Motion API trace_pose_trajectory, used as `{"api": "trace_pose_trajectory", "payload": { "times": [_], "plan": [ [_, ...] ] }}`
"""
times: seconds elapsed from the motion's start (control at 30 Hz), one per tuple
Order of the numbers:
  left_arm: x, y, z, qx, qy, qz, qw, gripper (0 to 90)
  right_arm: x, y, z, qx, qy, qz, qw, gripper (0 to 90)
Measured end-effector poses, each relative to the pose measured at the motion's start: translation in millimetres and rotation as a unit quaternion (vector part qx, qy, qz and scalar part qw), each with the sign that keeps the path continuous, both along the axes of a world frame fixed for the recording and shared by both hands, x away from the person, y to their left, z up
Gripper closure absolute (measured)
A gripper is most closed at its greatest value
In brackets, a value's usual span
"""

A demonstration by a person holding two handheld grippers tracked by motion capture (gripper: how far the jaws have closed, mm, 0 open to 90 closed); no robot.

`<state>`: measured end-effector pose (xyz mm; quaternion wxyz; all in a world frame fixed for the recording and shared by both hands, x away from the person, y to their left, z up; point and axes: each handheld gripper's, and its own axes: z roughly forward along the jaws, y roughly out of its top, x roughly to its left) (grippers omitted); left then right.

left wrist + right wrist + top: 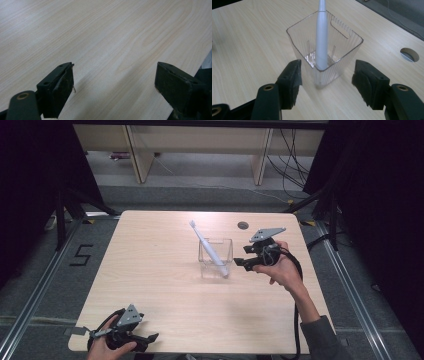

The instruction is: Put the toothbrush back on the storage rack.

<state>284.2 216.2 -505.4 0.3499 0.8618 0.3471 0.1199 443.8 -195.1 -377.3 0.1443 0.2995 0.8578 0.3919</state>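
A clear ribbed plastic cup point(216, 257) point(327, 51) stands upright near the middle of the table. A white toothbrush point(207, 248) point(321, 37) leans inside it, head up and tilted to the far left. My right gripper point(241, 256) point(325, 83) is open just right of the cup, its jaws apart on either side of the cup's near corner without touching it. My left gripper point(146, 340) point(113, 85) is open low at the table's front left edge, with bare wood between its jaws.
The light wooden table point(150, 270) has a round cable hole point(243, 225) point(409, 54) behind the cup. Cables trail from both grippers. Dark floor, rails and wooden furniture legs point(140, 155) surround the table.
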Motion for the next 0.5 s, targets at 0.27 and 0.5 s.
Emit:
{"api": "trace_pose_trajectory", "payload": {
  "times": [0.27,0.5],
  "plan": [
    [-0.1,-0.2,0.3,0.000,-0.001,-0.001,1.0000,15.2,-3.4,-5.7,-3.9,-0.003,0.010,-0.004,0.9999,39.3],
    [-0.4,-0.4,0.6,0.001,-0.002,-0.003,1.0000,15.3,-2.6,-6.4,-8.0,-0.006,-0.001,-0.006,1.0000,35.5]
  ]
}}
